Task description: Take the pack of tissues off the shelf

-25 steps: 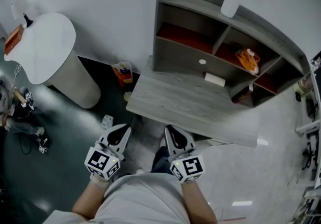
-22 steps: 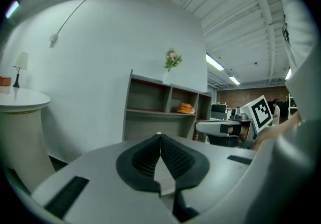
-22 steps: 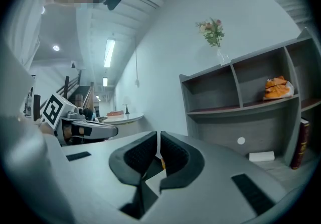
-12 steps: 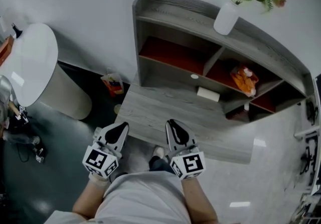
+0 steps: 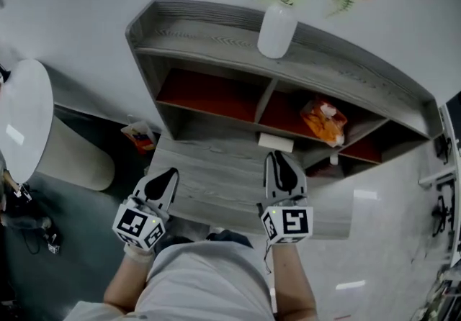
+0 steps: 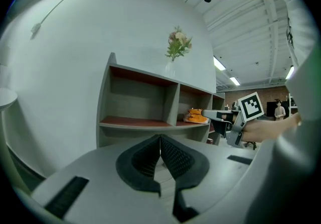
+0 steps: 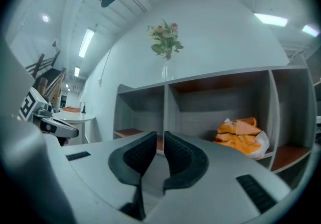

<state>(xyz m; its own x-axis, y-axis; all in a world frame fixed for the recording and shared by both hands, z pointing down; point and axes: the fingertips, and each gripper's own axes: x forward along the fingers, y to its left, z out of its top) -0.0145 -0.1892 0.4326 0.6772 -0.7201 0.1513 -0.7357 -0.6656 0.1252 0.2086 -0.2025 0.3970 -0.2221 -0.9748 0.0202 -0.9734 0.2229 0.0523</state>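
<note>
The left gripper (image 6: 160,140)'s jaws were pressed together with nothing between them, and the right gripper (image 7: 160,135)'s jaws were likewise clenched and empty, only a hairline gap showing between the ribbed pads. Both hovered over the near edge of the grey tabletop (image 5: 205,168), the right one further in toward the shelf (image 5: 216,32) than the left. The pack of tissues (image 7: 242,138), taken here to be the crumpled orange packet, lay on the floor of the shelf's middle compartment, toward that compartment's right end and close to its front edge. From the right jaws it sat ahead, to the right and higher up; from the left jaws it lay well apart, across the whole width of the left compartment. Its long axis seemed to run along the shelf's front edge, crosswise to the right jaws' line of reach. The right gripper was plainly the nearer, and its jaws would need to open before any grasp. A small white box (image 5: 276,142) rested on the tabletop's far edge just ahead of the right jaws.
</note>
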